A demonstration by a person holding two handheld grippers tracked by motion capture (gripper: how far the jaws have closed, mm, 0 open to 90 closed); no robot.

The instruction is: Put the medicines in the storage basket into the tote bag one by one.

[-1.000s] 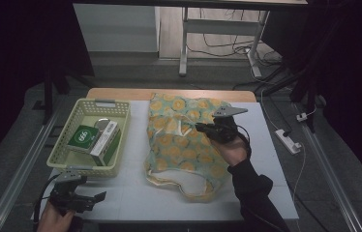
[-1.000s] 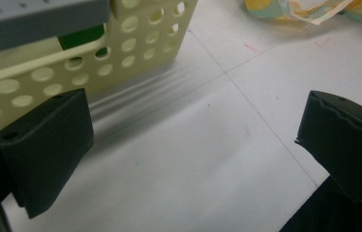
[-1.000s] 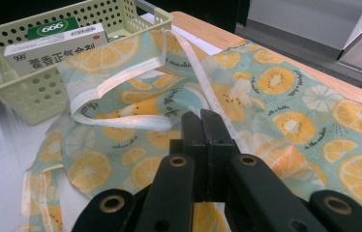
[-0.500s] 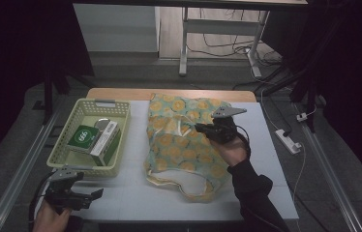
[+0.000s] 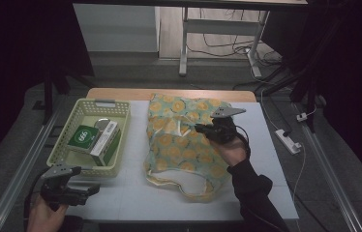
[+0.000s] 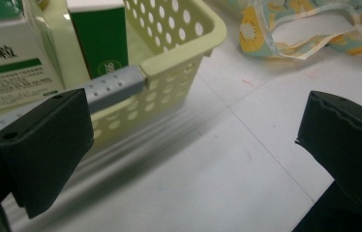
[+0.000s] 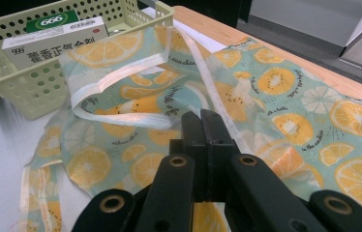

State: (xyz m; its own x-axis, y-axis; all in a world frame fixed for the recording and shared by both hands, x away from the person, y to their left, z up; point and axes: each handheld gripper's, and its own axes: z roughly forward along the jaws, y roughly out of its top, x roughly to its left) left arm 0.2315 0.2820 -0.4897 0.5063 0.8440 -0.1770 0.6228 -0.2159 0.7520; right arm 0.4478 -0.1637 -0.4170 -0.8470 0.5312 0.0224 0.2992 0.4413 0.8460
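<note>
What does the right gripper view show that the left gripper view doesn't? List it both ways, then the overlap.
Right gripper view: the right gripper with jaws shut over the spread middle of the fruit-print bag, and the wooden table edge.
Left gripper view: the left gripper with jaws wide apart over bare white tabletop, close to the basket corner.
Both: the basket, the boxes in it, and the bag.

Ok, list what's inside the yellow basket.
The basket holds a white-and-green medicine box lying over a green box, plus a round lid behind. Anything beneath them is covered.
</note>
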